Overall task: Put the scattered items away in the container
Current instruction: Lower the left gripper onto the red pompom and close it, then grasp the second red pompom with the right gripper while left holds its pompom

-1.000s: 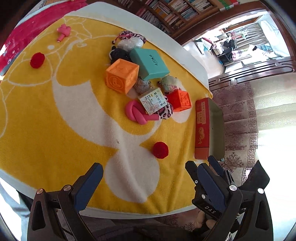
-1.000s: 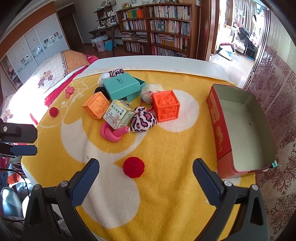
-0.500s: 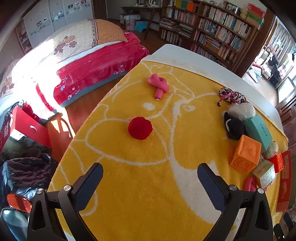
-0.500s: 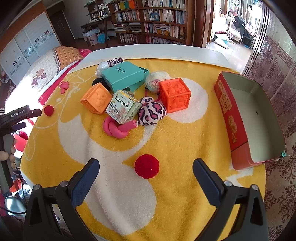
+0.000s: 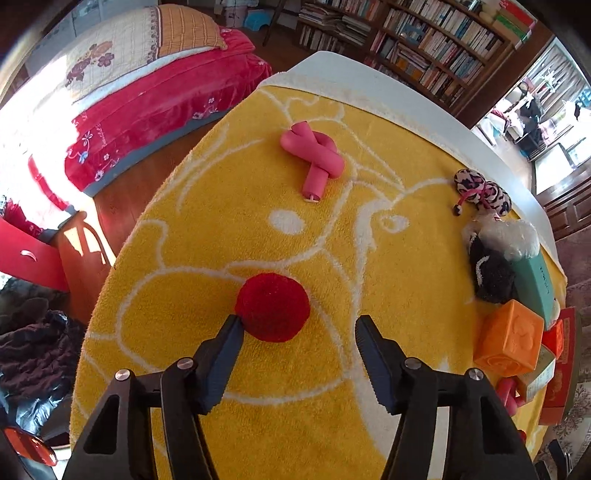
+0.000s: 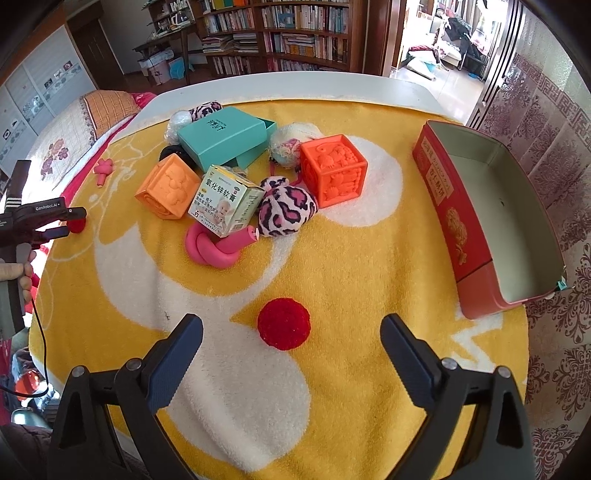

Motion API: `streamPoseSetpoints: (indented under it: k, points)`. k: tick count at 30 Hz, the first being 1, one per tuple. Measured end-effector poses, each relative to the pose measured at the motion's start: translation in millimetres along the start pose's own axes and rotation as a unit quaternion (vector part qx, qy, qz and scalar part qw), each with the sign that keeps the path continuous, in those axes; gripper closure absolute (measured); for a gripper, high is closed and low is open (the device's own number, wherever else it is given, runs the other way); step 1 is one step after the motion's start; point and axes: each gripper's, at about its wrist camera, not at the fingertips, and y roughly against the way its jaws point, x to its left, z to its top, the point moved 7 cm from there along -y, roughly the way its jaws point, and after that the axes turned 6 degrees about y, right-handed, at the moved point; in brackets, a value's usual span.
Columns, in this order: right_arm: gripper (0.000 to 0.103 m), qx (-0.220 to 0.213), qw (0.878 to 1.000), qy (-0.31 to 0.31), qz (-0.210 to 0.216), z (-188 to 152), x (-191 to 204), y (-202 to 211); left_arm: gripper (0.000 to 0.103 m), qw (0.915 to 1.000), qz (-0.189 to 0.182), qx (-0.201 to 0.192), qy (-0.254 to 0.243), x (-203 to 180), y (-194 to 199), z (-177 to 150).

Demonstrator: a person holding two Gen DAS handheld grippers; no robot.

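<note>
On the desk point(image 6: 369, 88) a towel point(image 6: 332, 266) carries everything. A clutter of cubes point(image 6: 334, 170) and boxes point(image 6: 225, 138) sits at twelve o'clock, the open container point(image 6: 436, 173) at two, one pompom point(image 6: 283, 328) at six, another pompom point(image 5: 272, 307) at nine.

Home bedroom-study: bed point(image 5: 147, 74) with red quilt, full bookshelves point(image 6: 288, 33), towel-covered table point(image 6: 295, 86), patterned rug point(image 6: 554, 369).
</note>
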Motion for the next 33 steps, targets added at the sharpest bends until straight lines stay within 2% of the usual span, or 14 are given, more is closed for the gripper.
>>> streamPoseSetpoints:
  k: [2,4,6,8,12,15,22,28,33]
  points:
    - [0.005,0.003,1.000,-0.006,-0.003,0,-3,-1,0.040,0.9999,0.011,-0.003,-0.009,2,-4,2]
    - [0.007,0.006,1.000,-0.011,-0.005,-1,-4,-3,0.050,0.9995,0.022,-0.004,-0.020,3,-7,4]
    - [0.015,0.011,1.000,-0.013,-0.004,-2,-5,-5,0.054,0.9991,0.031,-0.005,-0.028,3,-9,5]
    - [0.022,0.017,1.000,-0.015,-0.003,-3,-7,-8,0.066,0.9990,0.035,-0.003,-0.027,6,-11,5]
    - [0.034,0.025,1.000,-0.019,-0.002,-6,-10,-12,0.069,0.9996,0.025,-0.006,-0.008,14,-6,6]
    - [0.038,0.029,0.999,-0.022,0.000,-8,-13,-14,0.069,0.9997,0.016,-0.018,-0.006,13,6,6]
    - [0.038,0.033,0.999,-0.027,0.010,-13,-18,-16,0.069,0.9986,-0.010,-0.041,-0.032,-15,39,1]
    - [0.038,0.030,0.999,-0.001,0.026,-7,-5,-24,0.069,0.9961,-0.037,-0.042,-0.069,-55,56,-12]
    - [0.038,0.048,0.998,0.021,0.026,-5,3,-43,0.069,0.9929,-0.055,-0.041,-0.097,-85,69,-29]
